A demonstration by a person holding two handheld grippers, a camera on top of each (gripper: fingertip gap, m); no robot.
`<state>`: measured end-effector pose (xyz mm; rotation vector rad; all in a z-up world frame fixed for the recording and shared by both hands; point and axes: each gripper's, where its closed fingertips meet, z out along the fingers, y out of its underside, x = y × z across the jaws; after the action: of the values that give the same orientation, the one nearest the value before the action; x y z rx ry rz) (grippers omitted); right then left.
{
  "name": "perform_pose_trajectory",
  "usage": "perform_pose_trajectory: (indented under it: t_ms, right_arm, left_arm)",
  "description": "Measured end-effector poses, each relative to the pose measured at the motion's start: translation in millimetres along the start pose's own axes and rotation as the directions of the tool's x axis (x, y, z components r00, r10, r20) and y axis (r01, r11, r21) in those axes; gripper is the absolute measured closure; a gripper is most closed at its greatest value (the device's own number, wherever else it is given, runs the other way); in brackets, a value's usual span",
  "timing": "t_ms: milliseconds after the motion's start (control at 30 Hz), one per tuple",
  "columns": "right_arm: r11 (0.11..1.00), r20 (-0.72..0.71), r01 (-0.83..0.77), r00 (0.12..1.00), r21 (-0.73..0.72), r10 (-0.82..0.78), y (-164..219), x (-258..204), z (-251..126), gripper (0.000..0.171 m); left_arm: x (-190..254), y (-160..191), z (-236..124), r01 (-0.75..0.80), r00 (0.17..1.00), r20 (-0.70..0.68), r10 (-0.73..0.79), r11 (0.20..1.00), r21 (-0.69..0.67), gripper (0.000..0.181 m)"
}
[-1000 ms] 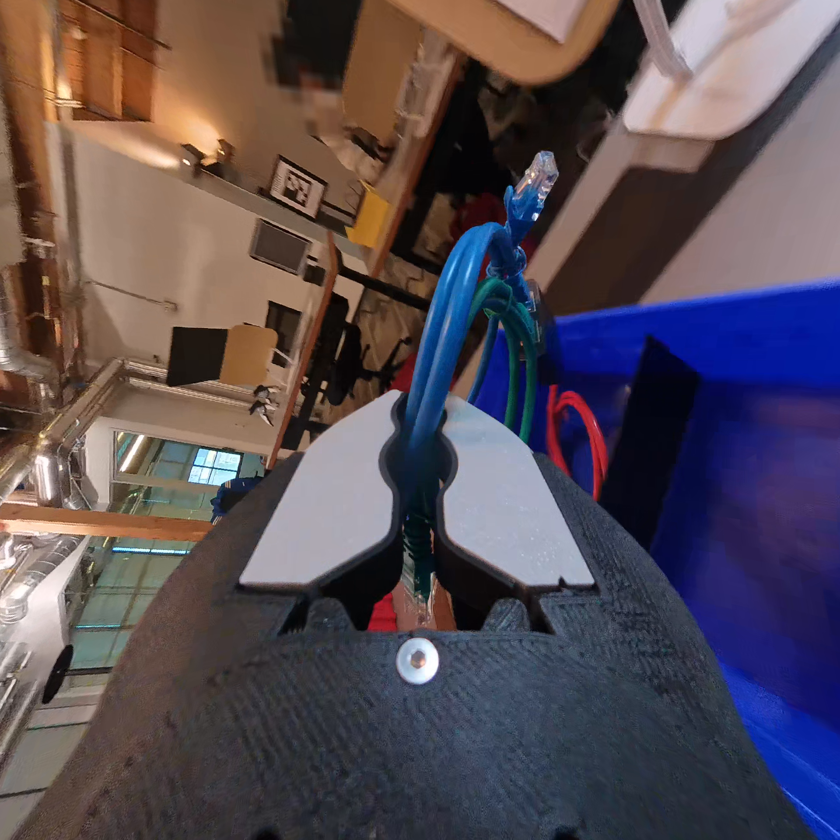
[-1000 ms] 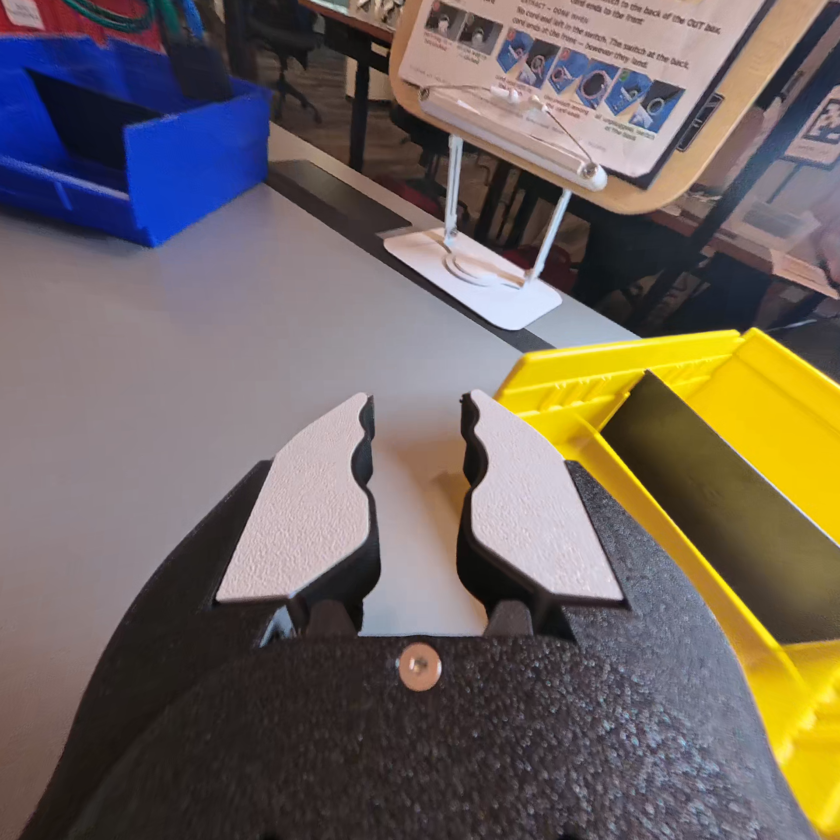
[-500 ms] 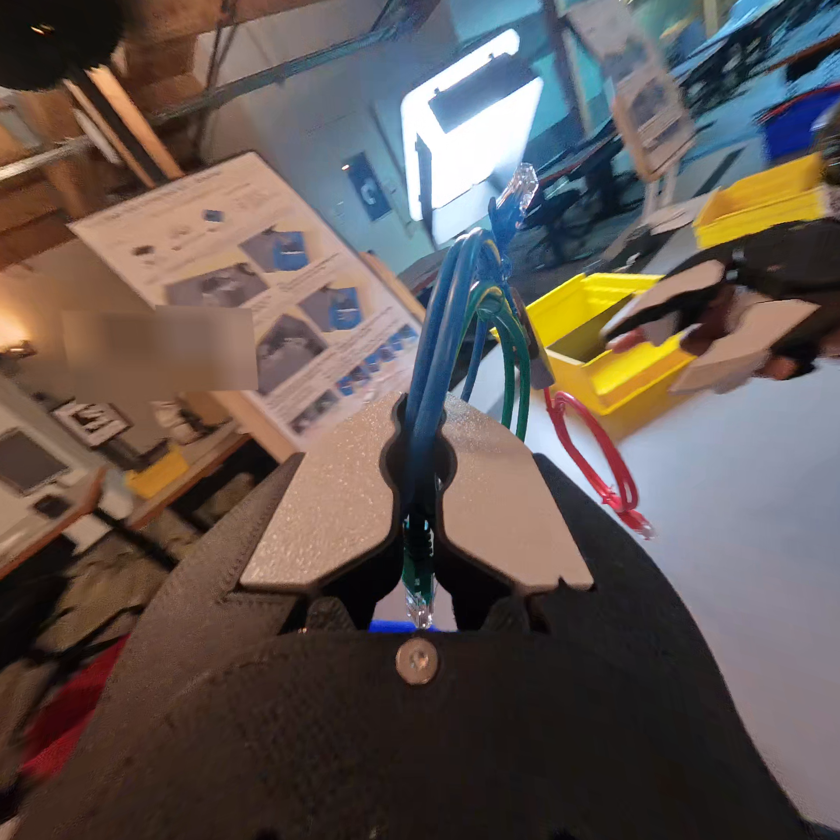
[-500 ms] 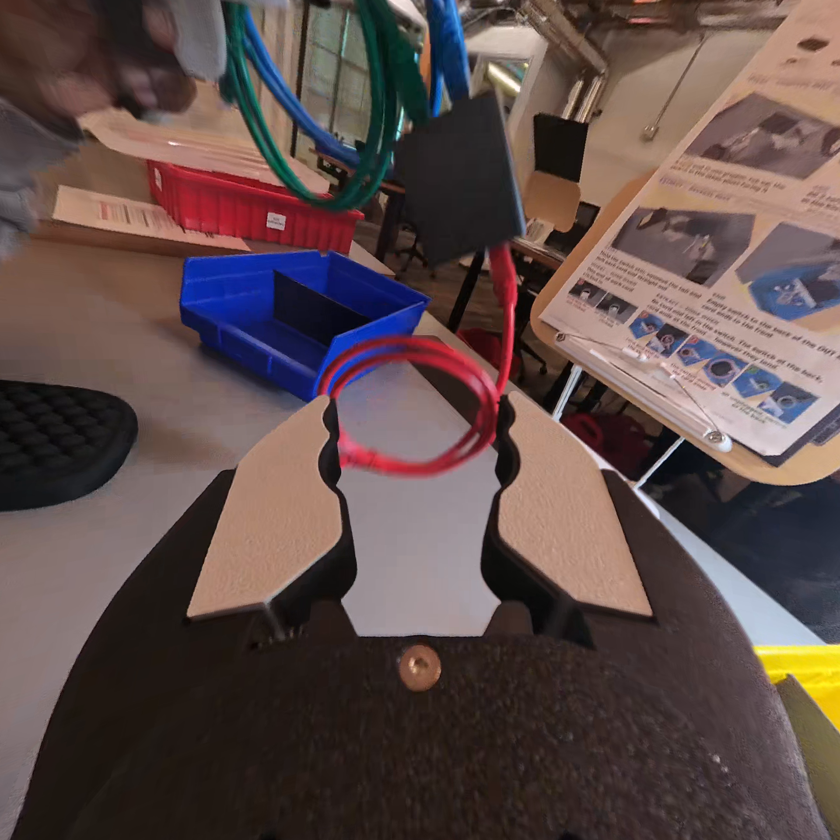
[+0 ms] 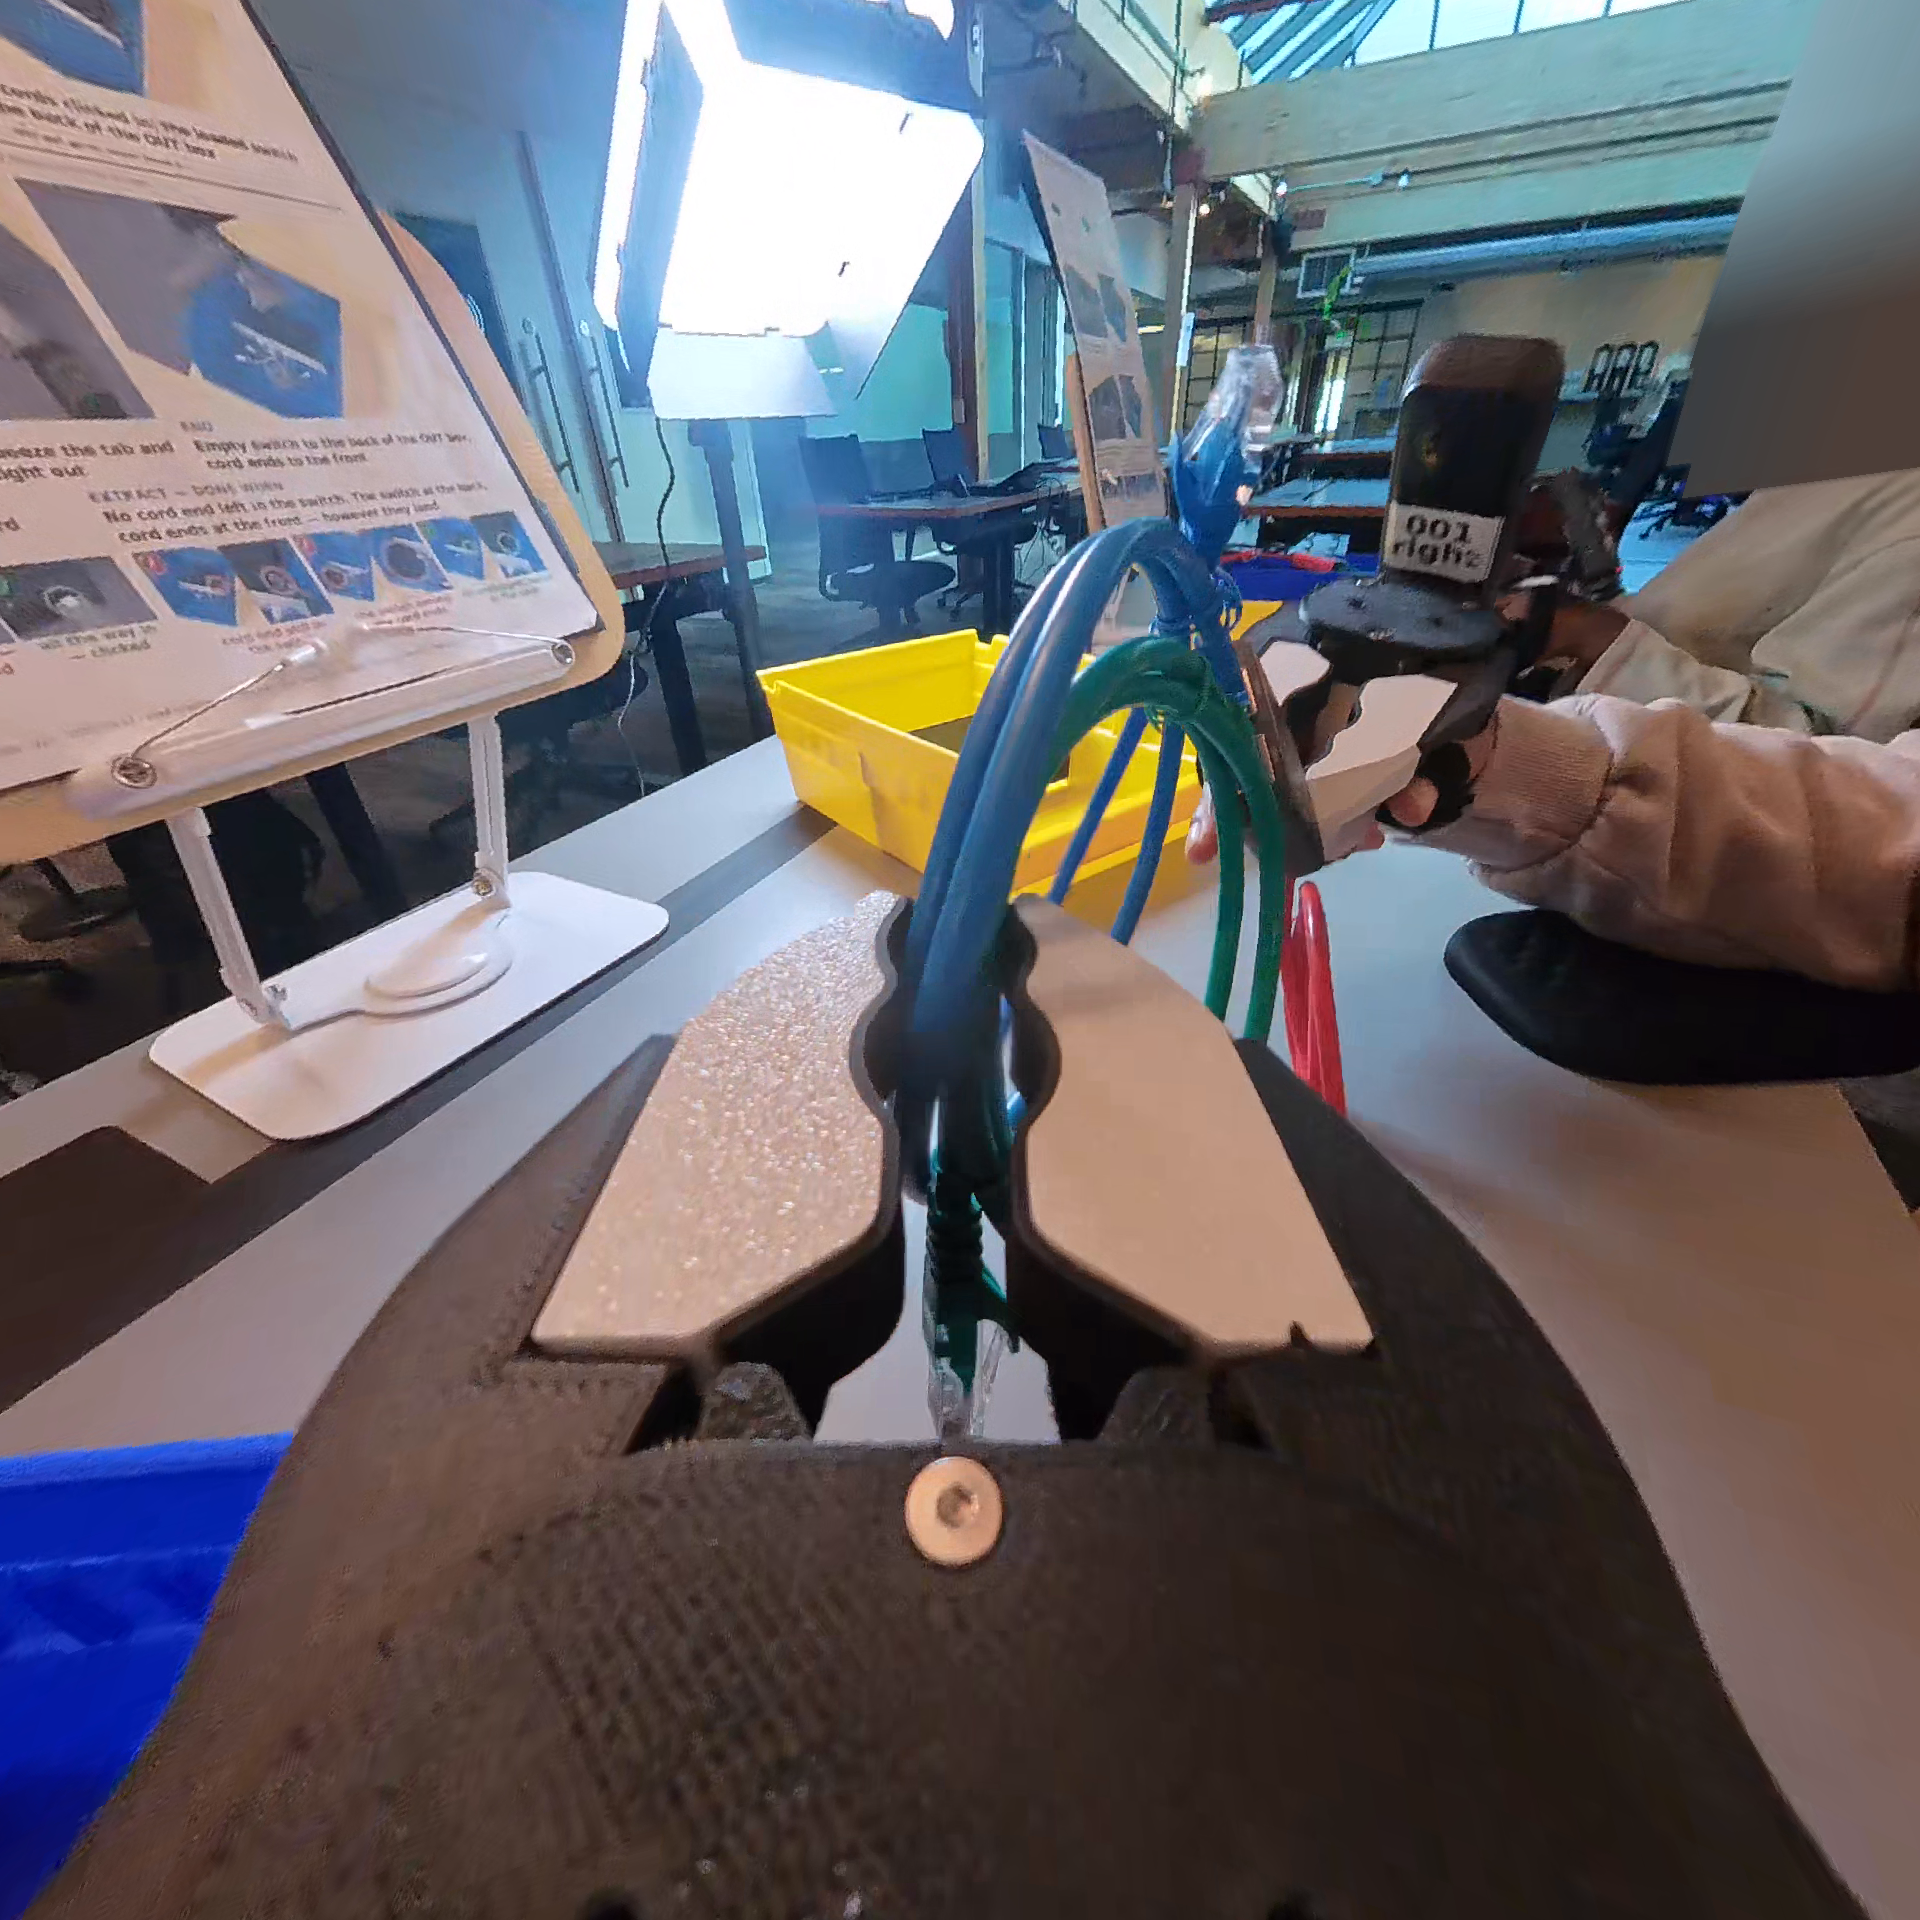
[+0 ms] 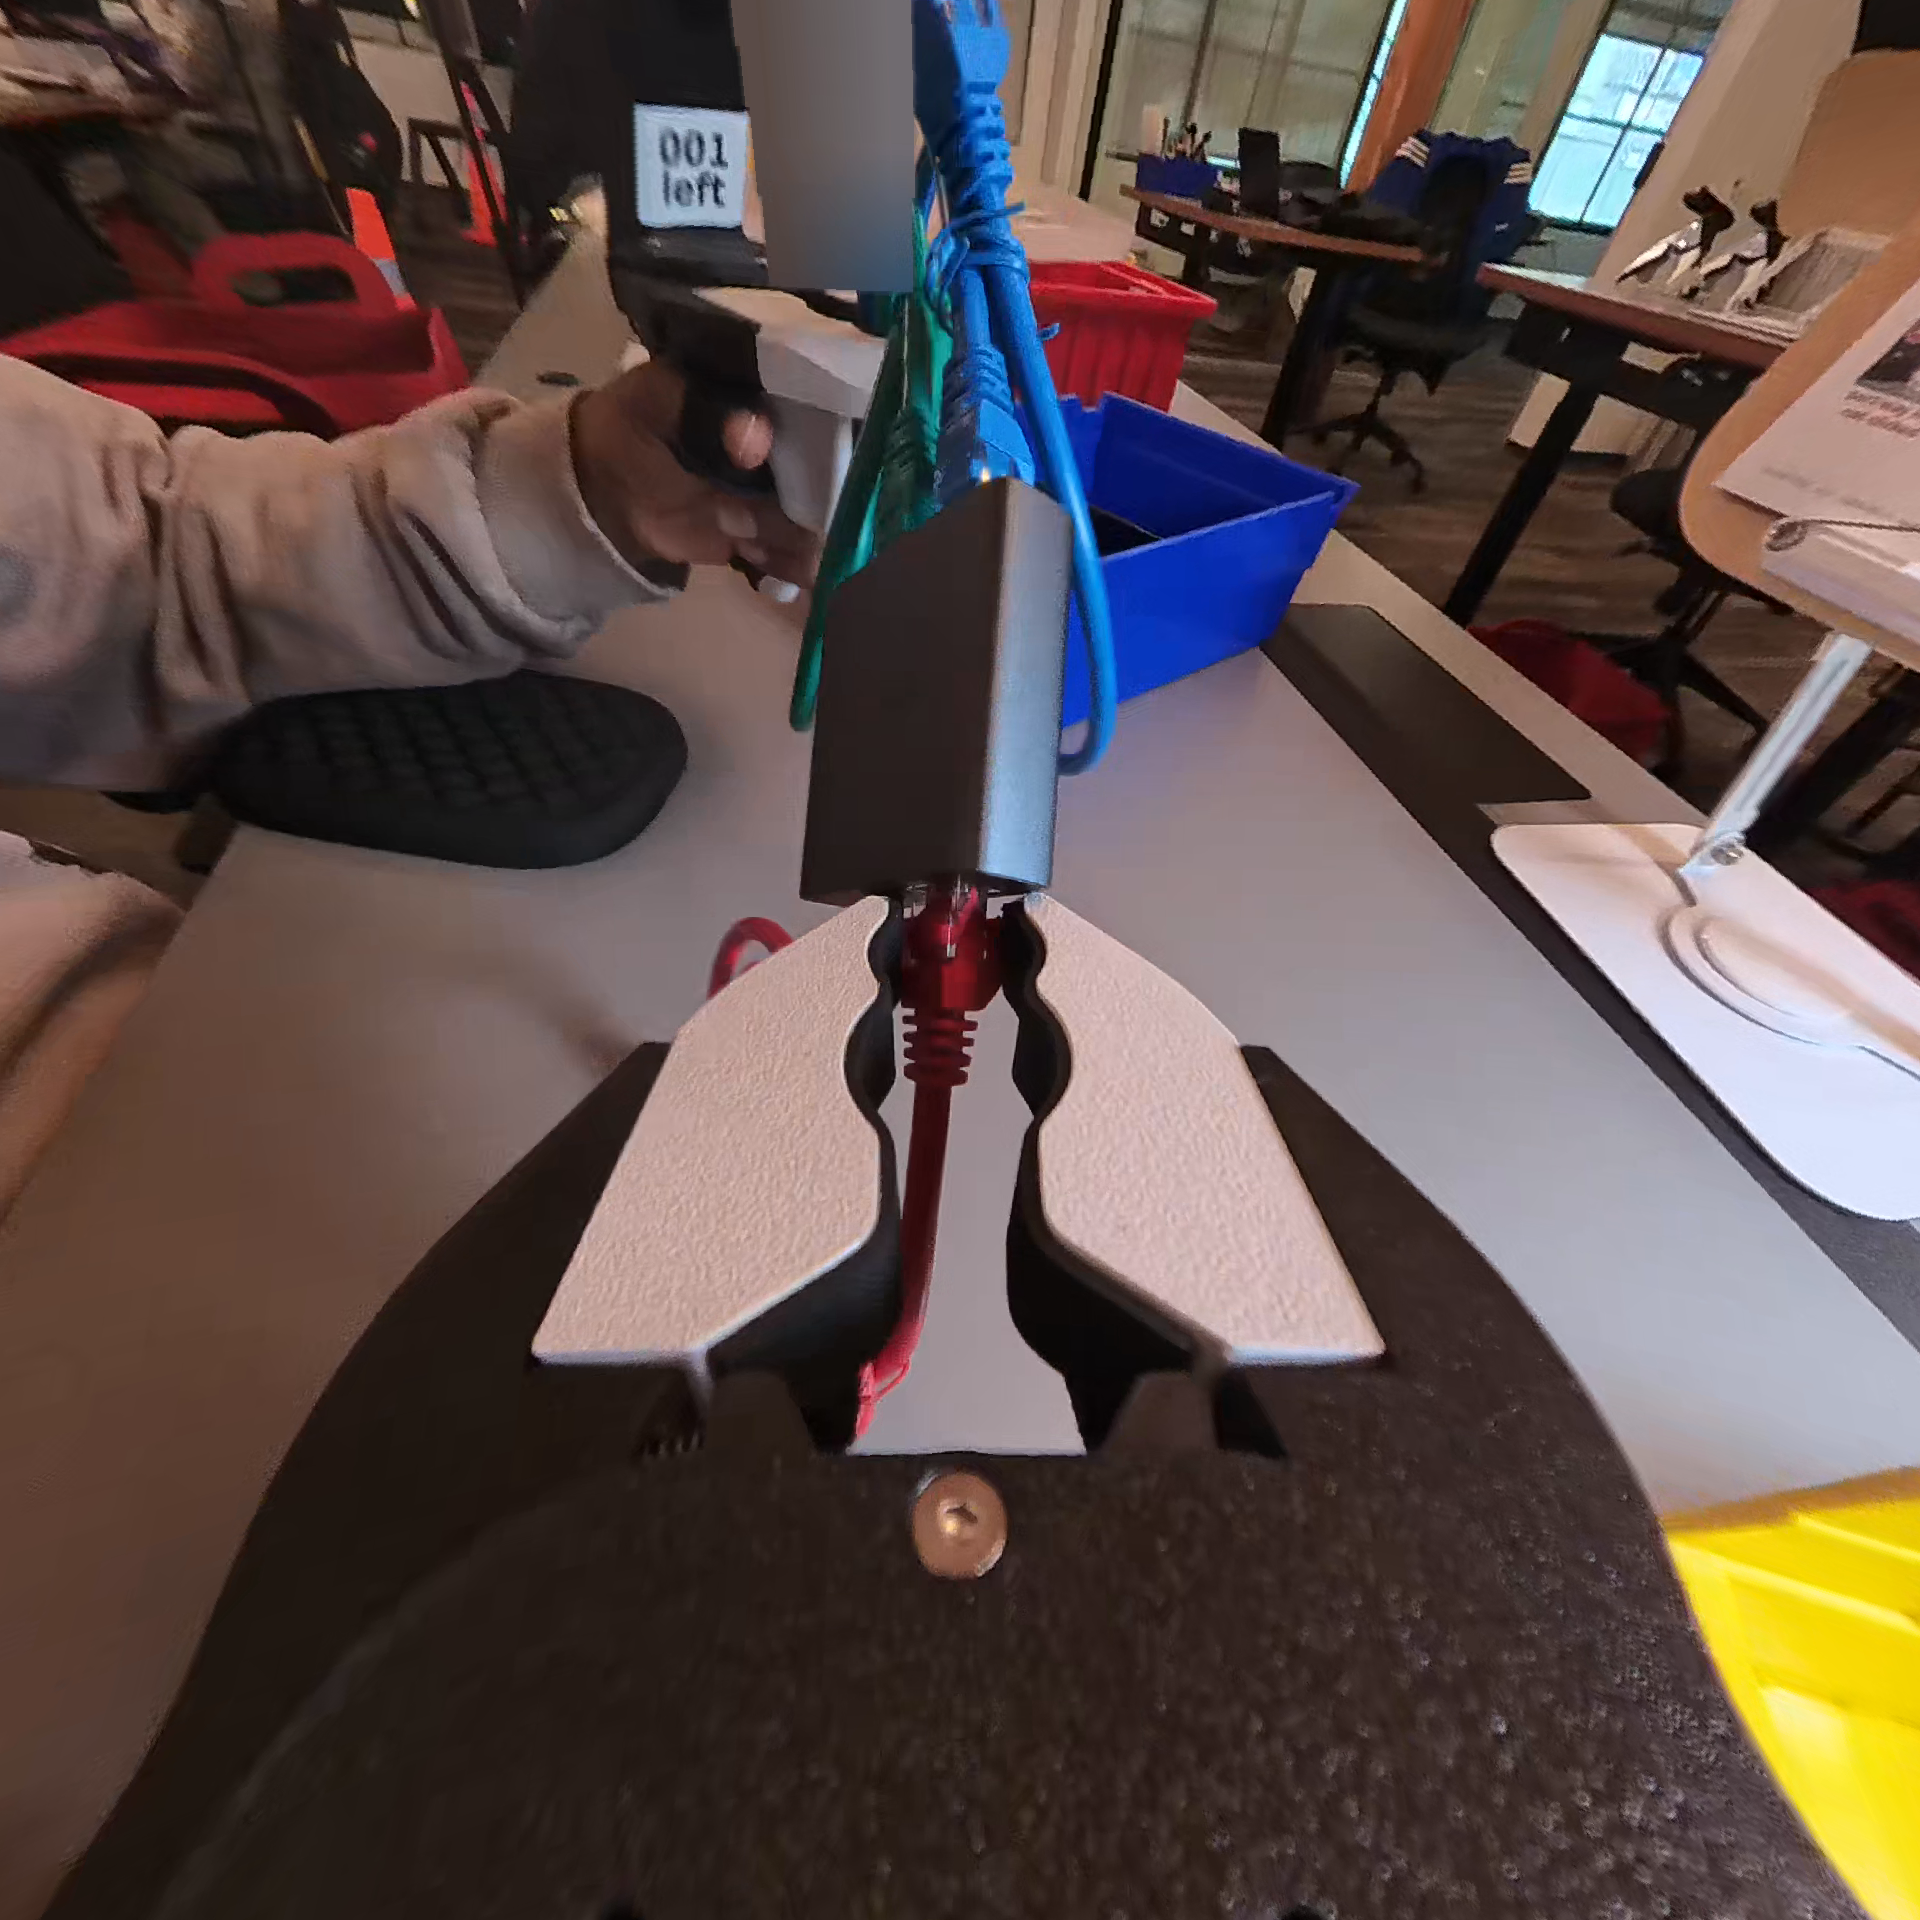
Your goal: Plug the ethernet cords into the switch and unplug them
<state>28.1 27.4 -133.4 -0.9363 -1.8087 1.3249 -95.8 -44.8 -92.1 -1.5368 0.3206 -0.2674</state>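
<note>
My left gripper [image 5: 956, 925] is shut on a bundle of blue cord [image 5: 997, 748] and green cord [image 5: 1236, 831] and holds it above the table. A dark grey switch [image 6: 935, 707] hangs from these cords, seen edge-on in the left wrist view [image 5: 1283, 769]. A red cord [image 5: 1311, 987] hangs from its lower end. My right gripper [image 6: 954, 914] has its fingertips closed around the red cord's plug [image 6: 940, 977], right under the switch. A loose blue plug [image 5: 1236, 405] sticks up above the bundle.
A yellow bin [image 5: 862, 727] stands on the grey table behind the cords, and a blue bin [image 6: 1195, 551] stands on the other side. An instruction board on a white stand [image 5: 395, 966] is at the table's edge. A black padded rest [image 6: 447, 769] lies under the left forearm. One gripper's finger ends stand about 15 cm off the other's. My left gripper's tips are some 25 cm from the black padded rest [image 6: 447, 769].
My left gripper swung the cord bundle and switch from over the blue bin to the table's middle. My right gripper moved up to the switch and narrowed from wide open around the red plug.
</note>
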Motion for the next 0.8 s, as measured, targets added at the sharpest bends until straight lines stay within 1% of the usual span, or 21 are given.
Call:
perform_pose_trajectory:
  t_ms: [67, 133, 167, 200, 267, 300, 333, 400, 467, 533, 567, 633, 700, 733, 800]
  right_arm:
    - [0.998, -0.042, 0.035, 0.998, -0.048, -0.037, 3.2, 3.2, -1.4, 0.153]
    - [0.990, -0.123, 0.085, 0.987, -0.111, -0.099, 6.0, 10.8, -3.8, 0.153]
    - [0.979, -0.172, 0.137, 0.972, -0.150, -0.162, 6.4, 15.4, -5.6, 0.153]
    - [0.960, -0.214, 0.195, 0.948, -0.200, -0.237, 7.0, 19.4, -7.1, 0.153]
    - [0.890, -0.285, 0.330, 0.861, -0.314, -0.420, 6.4, 26.0, -7.1, 0.153]
    - [0.852, -0.304, 0.378, 0.817, -0.361, -0.491, 5.6, 26.9, -4.7, 0.153]
    - [0.820, -0.312, 0.415, 0.778, -0.395, -0.545, 4.4, 26.0, -1.1, 0.153]
    - [0.760, -0.326, 0.478, 0.704, -0.439, -0.631, 0.4, 23.9, 5.3, 0.153]
    - [0.690, -0.326, 0.542, 0.619, -0.480, -0.714, -2.2, 21.6, 9.4, 0.153]
    - [0.615, -0.304, 0.593, 0.545, -0.520, -0.782, 1.0, 18.3, 13.6, 0.153]
    - [0.590, -0.299, 0.607, 0.517, -0.533, -0.802, 3.2, 17.1, 15.6, 0.153]
    - [0.544, -0.288, 0.633, 0.467, -0.551, -0.836, 6.4, 14.6, 19.0, 0.153]
    - [0.500, -0.267, 0.655, 0.429, -0.566, -0.863, 9.7, 12.6, 22.1, 0.153]
    - [0.489, -0.267, 0.656, 0.414, -0.575, -0.870, 10.8, 13.4, 22.5, 0.153]
    - [0.506, -0.272, 0.670, 0.430, -0.543, -0.861, 8.5, 8.6, 24.9, 0.153]
  left_arm:
    - [-7.0, -5.6, -6.6, -0.007, 1.000, 0.028, 0.006, 1.000, 0.007, 0.144]
    - [-13.2, -31.3, -21.5, -0.009, 0.998, 0.070, 0.003, 0.996, 0.086, 0.140]
    - [-15.0, -47.9, -30.8, -0.040, 0.994, 0.105, 0.027, 0.992, 0.124, 0.139]
    - [-14.3, -62.4, -38.4, -0.103, 0.986, 0.148, 0.083, 0.985, 0.135, 0.139]
    - [-3.4, -79.2, -41.1, -0.251, 0.952, 0.198, 0.232, 0.965, 0.080, 0.141]
    - [6.3, -81.3, -35.3, -0.298, 0.940, 0.186, 0.286, 0.954, 0.042, 0.140]
    - [17.1, -78.8, -25.6, -0.325, 0.935, 0.153, 0.321, 0.946, 0.003, 0.140]
    - [34.6, -61.8, -1.0, -0.380, 0.918, 0.079, 0.388, 0.920, -0.097, 0.138]
    - [41.2, -38.6, 22.3, -0.478, 0.869, 0.028, 0.495, 0.852, -0.212, 0.138]
    - [43.3, -17.1, 40.2, -0.571, 0.805, -0.033, 0.592, 0.759, -0.314, 0.138]
    - [47.4, -7.3, 47.6, -0.594, 0.790, -0.079, 0.608, 0.726, -0.347, 0.139]
    - [58.8, 15.5, 59.3, -0.600, 0.793, -0.186, 0.579, 0.692, -0.402, 0.140]
    - [70.4, 31.6, 67.2, -0.595, 0.803, -0.261, 0.536, 0.691, -0.411, 0.148]
    - [72.4, 38.2, 68.9, -0.599, 0.800, -0.281, 0.530, 0.682, -0.419, 0.149]
    - [70.6, 57.7, 67.9, -0.630, 0.775, -0.323, 0.543, 0.620, -0.468, 0.147]
